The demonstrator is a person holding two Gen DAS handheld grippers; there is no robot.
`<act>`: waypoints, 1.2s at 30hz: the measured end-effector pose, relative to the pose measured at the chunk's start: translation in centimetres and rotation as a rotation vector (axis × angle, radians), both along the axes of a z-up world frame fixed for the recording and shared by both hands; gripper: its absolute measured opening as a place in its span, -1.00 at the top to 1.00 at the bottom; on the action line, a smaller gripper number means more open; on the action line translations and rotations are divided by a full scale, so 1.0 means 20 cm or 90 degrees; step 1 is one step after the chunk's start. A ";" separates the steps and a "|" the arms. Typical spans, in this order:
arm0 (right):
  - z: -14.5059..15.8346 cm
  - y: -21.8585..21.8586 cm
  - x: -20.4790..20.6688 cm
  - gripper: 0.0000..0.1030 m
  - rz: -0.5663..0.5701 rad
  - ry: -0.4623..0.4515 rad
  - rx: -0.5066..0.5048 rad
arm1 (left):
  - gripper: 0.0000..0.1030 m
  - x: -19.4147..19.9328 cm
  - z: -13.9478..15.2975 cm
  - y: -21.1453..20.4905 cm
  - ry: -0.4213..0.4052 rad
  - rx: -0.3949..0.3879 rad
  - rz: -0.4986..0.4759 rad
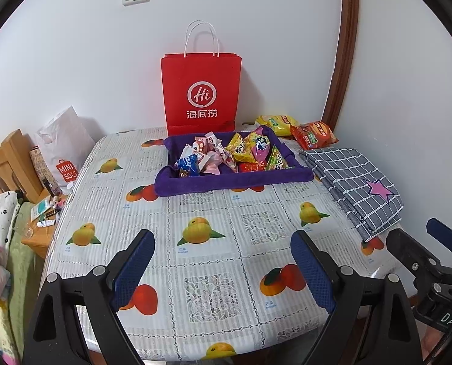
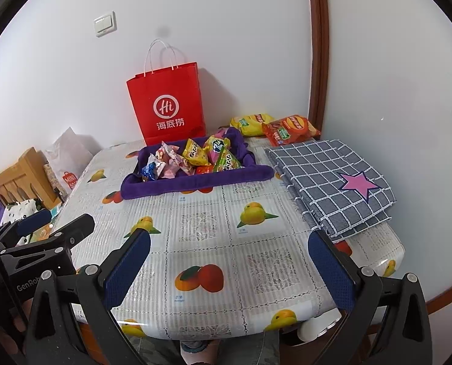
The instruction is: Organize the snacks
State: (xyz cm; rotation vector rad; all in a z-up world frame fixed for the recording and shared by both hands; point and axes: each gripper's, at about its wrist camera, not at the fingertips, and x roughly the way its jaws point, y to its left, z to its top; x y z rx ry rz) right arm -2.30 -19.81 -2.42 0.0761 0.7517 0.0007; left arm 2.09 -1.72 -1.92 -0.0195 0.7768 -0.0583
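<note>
A: Snacks first. Where do they sit?

B: Most are heaped in the purple tray [image 1: 235, 179], a soft towel-like thing with rolled edges, far side of the tabletop [image 1: 213, 243]. Small wrapped packets [image 1: 250, 149], pink, yellow, blue and green, piled loosely; the raised rim is probably there to keep them from sliding off.

A: Any outside it?

B: Two. A yellow chip bag [image 1: 276, 123] and a red chip bag [image 1: 312, 135] lie flat behind the tray's right corner, near the wall. Not gathered in, or too big for it; I judge those are the loose ends.

A: The red paper bag [image 1: 201, 91]?

B: Upright, leaning on the wall just behind the tray. Mouth up, so it could take snacks. What is in it is hidden.

A: Beyond that?

B: A folded grey checked cloth [image 1: 359, 182] with a pink star on the right edge, clear of the tray.

A: Claws?

B: Left claw [image 1: 222, 273] released, jaws wide, nothing between them, hanging over the near tabletop. Right claw [image 2: 229, 270] likewise spread and empty. Both are well short of the tray, angled down toward it, set to reach, I'd say.
</note>
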 end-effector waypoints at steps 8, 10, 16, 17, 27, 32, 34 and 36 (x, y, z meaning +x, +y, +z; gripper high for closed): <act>0.00 0.02 -0.01 -0.98 0.004 -0.001 -0.001 | -0.76 0.00 0.00 0.00 -0.001 0.002 0.000; 0.00 0.03 -0.01 -0.98 0.005 -0.001 -0.002 | -0.76 0.00 0.00 0.00 -0.001 0.001 0.000; 0.01 0.04 -0.02 -0.98 0.006 -0.004 -0.002 | -0.76 0.00 0.00 0.00 0.000 0.002 0.000; 0.01 0.05 -0.02 -0.98 0.006 -0.003 -0.002 | -0.76 0.00 0.00 0.00 0.000 0.001 0.001; 0.01 0.06 -0.02 -0.98 0.007 -0.005 -0.001 | -0.76 -0.01 0.00 0.00 0.000 0.002 -0.002; 0.02 0.06 -0.03 -0.98 0.008 -0.007 0.000 | -0.76 -0.02 -0.01 0.00 0.000 0.001 -0.002; 0.02 0.06 -0.03 -0.98 0.008 -0.007 -0.002 | -0.76 -0.02 -0.01 0.00 0.000 0.000 -0.001; 0.02 0.07 -0.03 -0.98 0.008 -0.008 -0.002 | -0.76 -0.02 -0.01 0.00 0.000 0.000 -0.002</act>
